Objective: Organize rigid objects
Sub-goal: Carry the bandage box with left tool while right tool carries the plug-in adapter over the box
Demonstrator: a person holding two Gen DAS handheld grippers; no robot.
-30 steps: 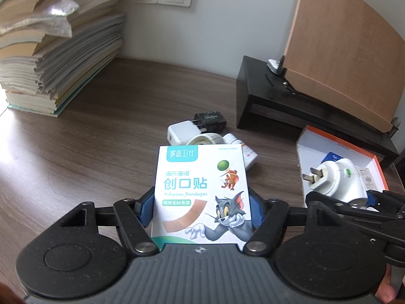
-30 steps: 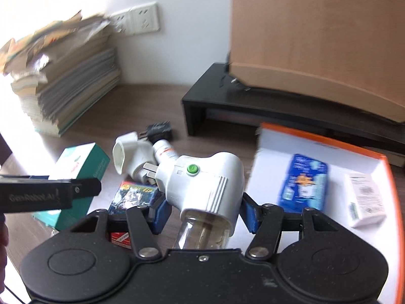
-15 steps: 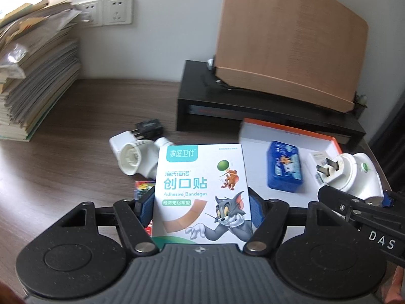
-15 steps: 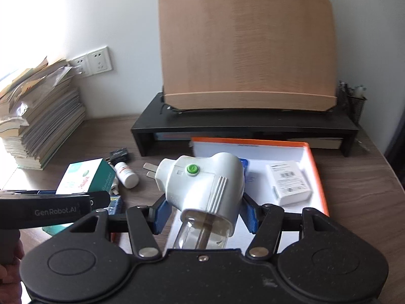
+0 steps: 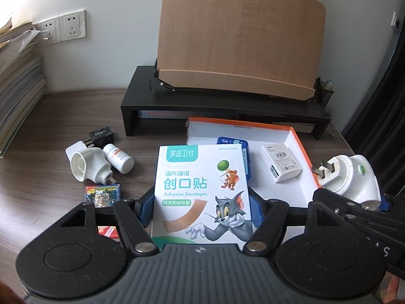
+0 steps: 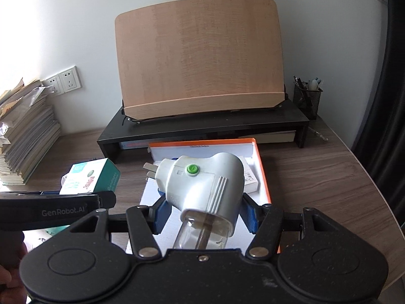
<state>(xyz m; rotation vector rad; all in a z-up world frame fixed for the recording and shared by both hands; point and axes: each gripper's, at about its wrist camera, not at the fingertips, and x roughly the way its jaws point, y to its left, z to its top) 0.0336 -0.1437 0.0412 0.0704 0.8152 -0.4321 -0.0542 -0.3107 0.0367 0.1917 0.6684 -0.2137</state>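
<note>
My left gripper (image 5: pixel 201 206) is shut on a white adhesive-bandage box (image 5: pixel 202 190) with cartoon print, held above the near left corner of the orange-rimmed white tray (image 5: pixel 301 139). My right gripper (image 6: pixel 202 214) is shut on a white plug-in device (image 6: pixel 202 179) with a green button, over the same tray (image 6: pixel 260 167). The tray holds a blue tin (image 5: pixel 235 143) and a small white box (image 5: pixel 282 163). The plug-in device (image 5: pixel 351 177) also shows at the right in the left wrist view, and the bandage box (image 6: pixel 91 176) at the left in the right wrist view.
On the desk left of the tray lie a white plug adapter (image 5: pixel 88 163), a white pill bottle (image 5: pixel 119 158), a black charger (image 5: pixel 101 134) and small card boxes (image 5: pixel 102 196). A black riser (image 5: pixel 222 109) carrying a wooden stand sits behind. Books (image 6: pixel 25 136) are stacked left; a pen cup (image 6: pixel 307 100) stands right.
Both grippers have swung right with their objects, from over the loose items on the desk to over the tray. Both grips are unchanged.
</note>
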